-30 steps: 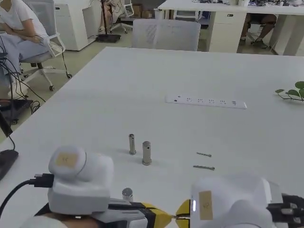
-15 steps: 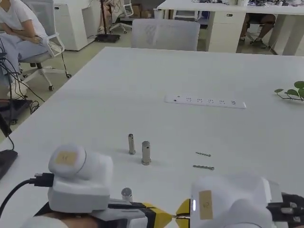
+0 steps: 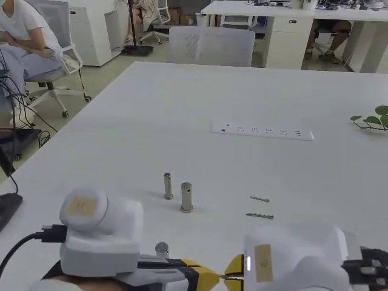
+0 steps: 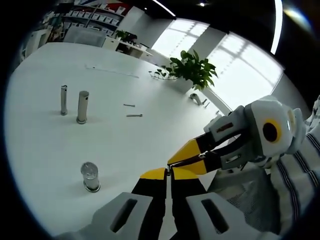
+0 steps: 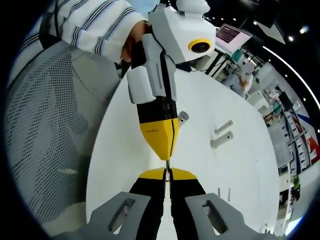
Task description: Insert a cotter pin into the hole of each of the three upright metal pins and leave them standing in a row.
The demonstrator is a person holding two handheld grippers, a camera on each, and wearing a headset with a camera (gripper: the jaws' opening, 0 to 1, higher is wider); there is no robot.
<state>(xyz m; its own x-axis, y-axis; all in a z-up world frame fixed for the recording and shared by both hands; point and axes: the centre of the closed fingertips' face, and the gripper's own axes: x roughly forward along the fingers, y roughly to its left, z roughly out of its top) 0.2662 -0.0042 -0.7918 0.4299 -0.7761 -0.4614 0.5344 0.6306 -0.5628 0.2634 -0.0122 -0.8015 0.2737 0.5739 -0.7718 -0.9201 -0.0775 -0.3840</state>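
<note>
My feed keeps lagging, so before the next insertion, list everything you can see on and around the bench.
Upright cylindrical metal pins: three, silver; two mid-table, the second beside the first, the third nearer, by the left gripper.
Loose thin cotter pins: two, grey; lying flat to the right of the pins, the second nearer.
Held cotter pin: one, thin metal; between the gripper tips.
Long power strip: one, white; farther back on the table.
Leafy sprig: one, green; right table edge.
Table: one, white.
Mesh office chair: one, grey; far edge.
Seated person: one; far left.
Grippers: two, white with yellow-black jaws; left gripper and right gripper shut, tip to tip.
</note>
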